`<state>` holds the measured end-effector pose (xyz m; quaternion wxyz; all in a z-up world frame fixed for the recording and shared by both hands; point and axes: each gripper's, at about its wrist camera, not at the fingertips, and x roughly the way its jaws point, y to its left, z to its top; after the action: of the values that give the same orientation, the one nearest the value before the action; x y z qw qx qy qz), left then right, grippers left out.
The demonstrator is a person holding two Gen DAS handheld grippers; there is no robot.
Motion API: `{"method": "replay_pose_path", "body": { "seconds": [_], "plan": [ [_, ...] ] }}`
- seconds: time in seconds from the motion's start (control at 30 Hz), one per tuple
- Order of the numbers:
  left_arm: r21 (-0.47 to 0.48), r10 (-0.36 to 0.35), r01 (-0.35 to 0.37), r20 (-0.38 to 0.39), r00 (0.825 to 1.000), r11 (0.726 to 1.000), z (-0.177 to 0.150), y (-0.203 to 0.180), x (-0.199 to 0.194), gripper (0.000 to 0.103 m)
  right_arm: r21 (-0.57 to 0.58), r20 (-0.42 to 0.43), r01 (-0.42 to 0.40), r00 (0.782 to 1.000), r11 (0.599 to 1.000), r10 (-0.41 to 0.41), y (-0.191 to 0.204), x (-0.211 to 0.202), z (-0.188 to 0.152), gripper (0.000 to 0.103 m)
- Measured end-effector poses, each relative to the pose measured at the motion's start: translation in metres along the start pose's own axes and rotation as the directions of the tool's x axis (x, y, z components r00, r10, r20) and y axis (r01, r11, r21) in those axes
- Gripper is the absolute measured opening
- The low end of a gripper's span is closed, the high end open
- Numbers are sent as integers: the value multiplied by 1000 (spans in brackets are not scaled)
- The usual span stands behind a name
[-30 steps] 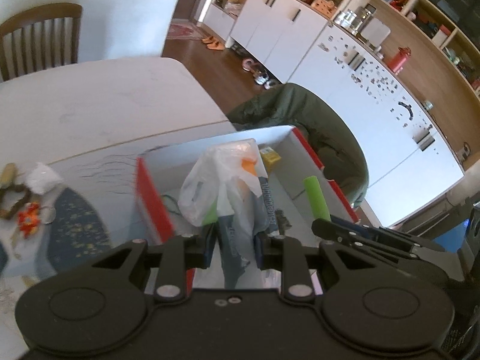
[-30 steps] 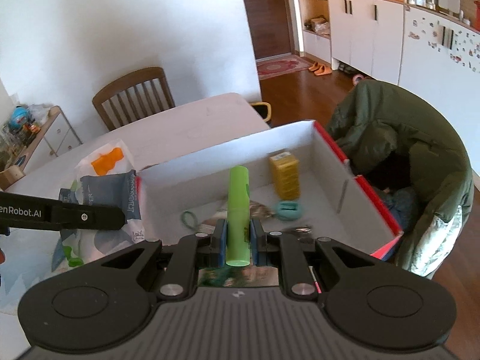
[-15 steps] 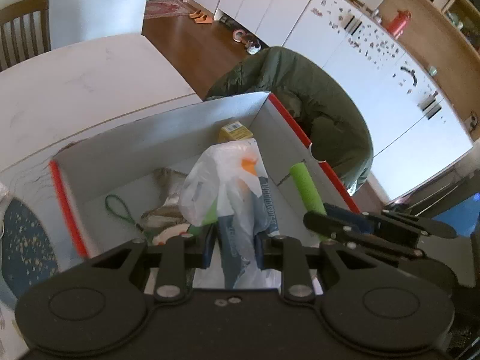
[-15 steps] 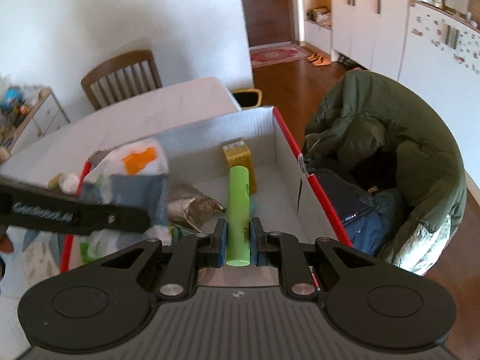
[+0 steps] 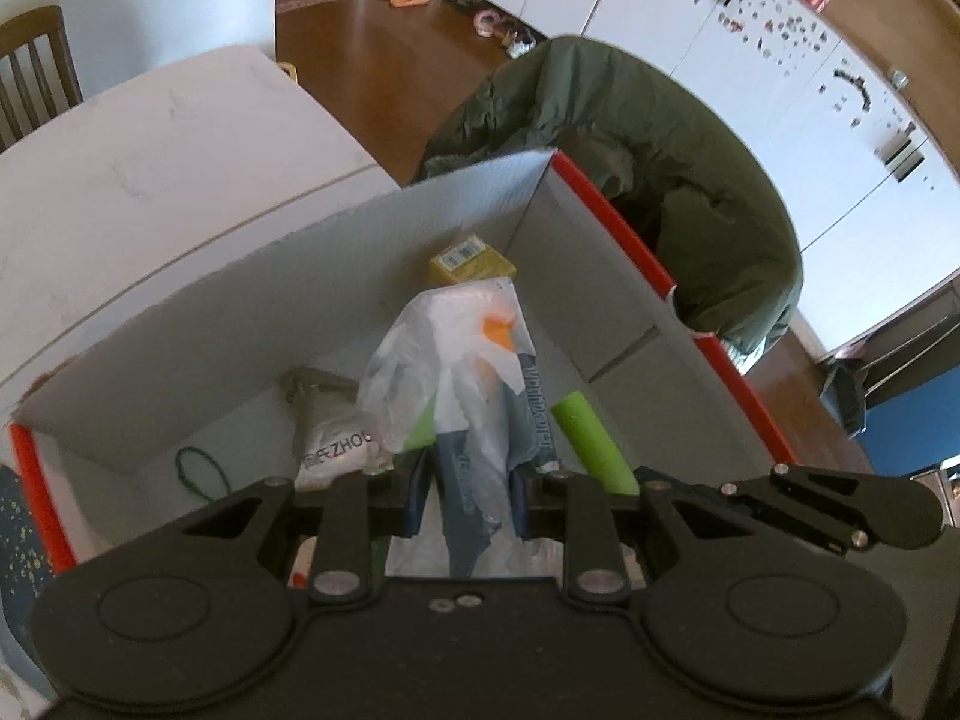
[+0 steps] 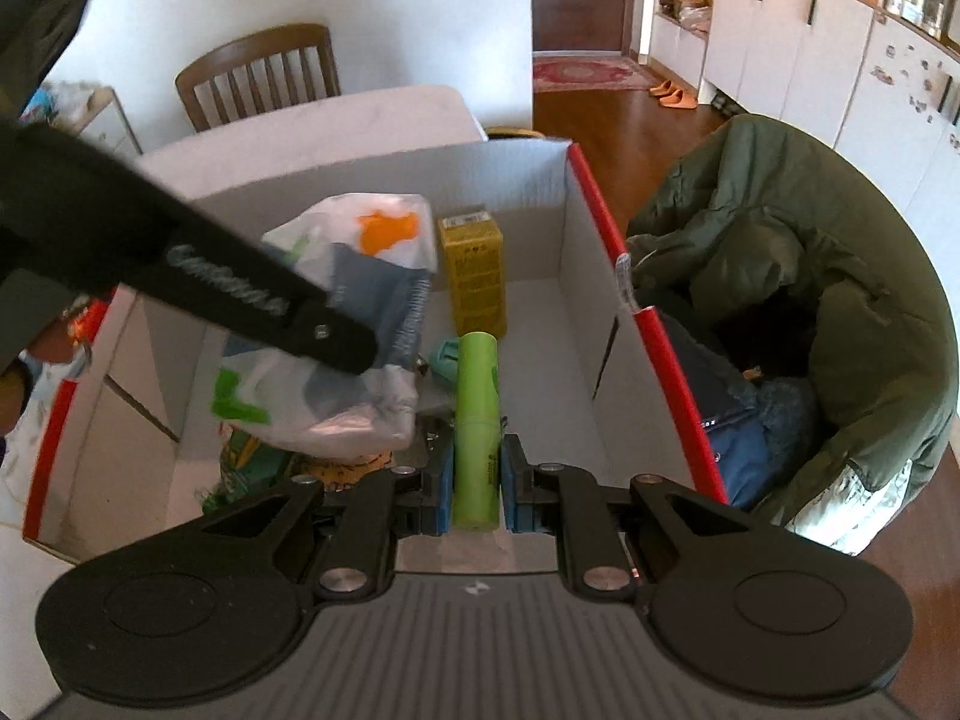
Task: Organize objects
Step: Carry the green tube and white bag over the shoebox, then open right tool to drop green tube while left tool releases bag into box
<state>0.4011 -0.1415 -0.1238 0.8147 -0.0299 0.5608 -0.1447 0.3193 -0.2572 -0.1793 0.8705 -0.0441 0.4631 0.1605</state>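
Above the open cardboard box [image 6: 591, 300], your left gripper [image 5: 468, 495] pinches a crumpled plastic bag [image 5: 456, 360] tight between its fingers; just to its right, your right gripper [image 6: 477, 495] clamps a green tube [image 6: 476, 420]; a yellow carton [image 6: 472, 276] lies at the box's far end; right of the box, a green jacket [image 6: 810, 276] drapes a chair.

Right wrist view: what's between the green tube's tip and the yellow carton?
Only a short bare strip of box floor separates green tube from yellow carton; a teal object sits just left.
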Motion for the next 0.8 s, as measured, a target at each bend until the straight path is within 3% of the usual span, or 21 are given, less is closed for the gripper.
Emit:
{"method": "replay_pose_path", "body": {
  "seconds": [0.37,0.8],
  "plan": [
    [20,9,-8,-60,998,1000,10,-8,27,25,-24,-53,-11,999,1000,10,-3,18,1,15],
    [19,-7,9,-99,995,1000,9,-8,45,31,6,-20,-53,998,999,53,-24,4,2,19]
  ]
}}
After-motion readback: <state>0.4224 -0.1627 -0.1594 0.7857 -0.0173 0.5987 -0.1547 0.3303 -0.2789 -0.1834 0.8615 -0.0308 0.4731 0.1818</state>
